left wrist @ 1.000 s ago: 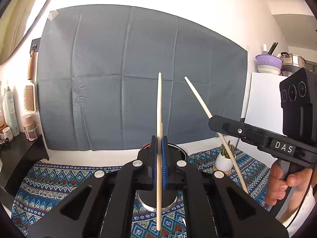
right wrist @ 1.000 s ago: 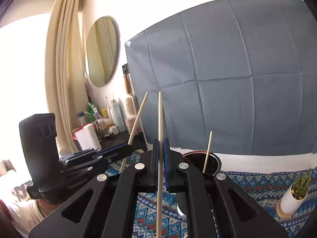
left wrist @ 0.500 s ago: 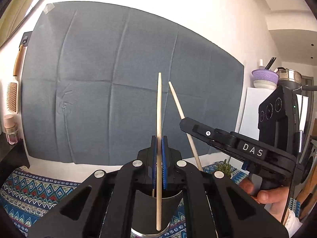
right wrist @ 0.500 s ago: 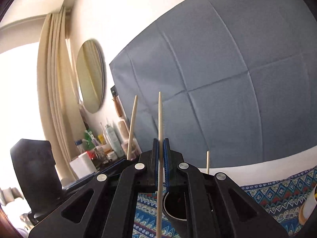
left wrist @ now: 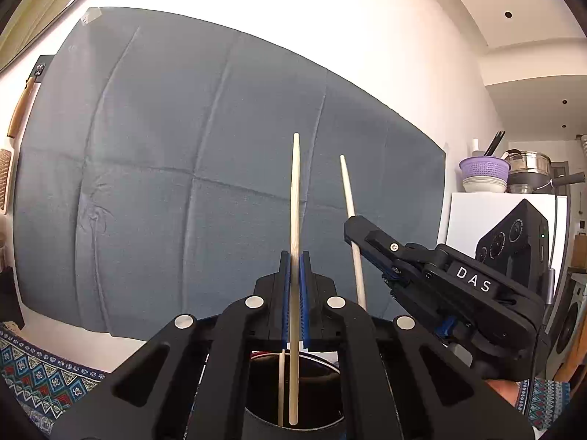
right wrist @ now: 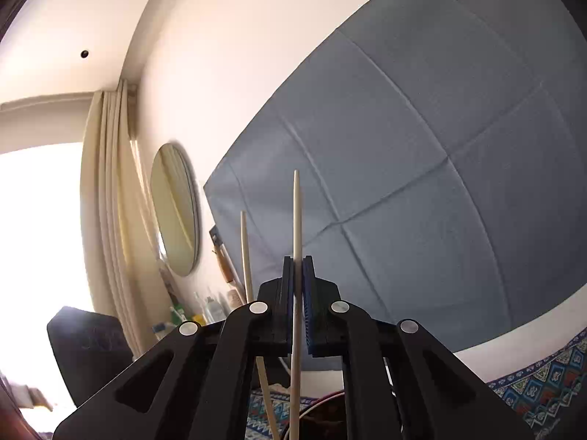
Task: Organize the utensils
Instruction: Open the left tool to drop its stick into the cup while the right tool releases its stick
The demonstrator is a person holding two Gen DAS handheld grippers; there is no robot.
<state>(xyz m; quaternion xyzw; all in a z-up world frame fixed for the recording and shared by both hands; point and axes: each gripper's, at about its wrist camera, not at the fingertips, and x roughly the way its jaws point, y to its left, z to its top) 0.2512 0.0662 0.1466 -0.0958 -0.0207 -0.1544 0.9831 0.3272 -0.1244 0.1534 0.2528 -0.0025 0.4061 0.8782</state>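
While both chopsticks are held over the cup, the scene is read as follows.

Step in hand: each chopstick is judged to be on its way down into the cup [left wrist: 293, 396] (a dark, round holder directly under the fingers).

Left gripper [left wrist: 294, 278]: clenched on a chopstick [left wrist: 294, 201], which is held upright; its lower end is seen already inside the cup mouth, beside a thinner stick [left wrist: 281, 388] standing there.

Right gripper [right wrist: 298, 286]: clenched on a second chopstick [right wrist: 297, 220], also near upright; its lower end runs out of view at the bottom edge, near the cup rim [right wrist: 312, 410].

Relative position: each chopstick is gripped between the blue pads somewhat below its middle, with the long tapered part above the fingers and a shorter part below.

Neighbouring stick: the left chopstick [right wrist: 245, 253] is seen just beside the right one, apart from it.

How to do it well: each stick should be kept vertical and lowered until its end is well below the rim before the fingers are released; the two grippers are close together (a clash is the likely risk), so one should be let go first.

Surface: a patterned cloth [left wrist: 40, 377] is laid under the cup.
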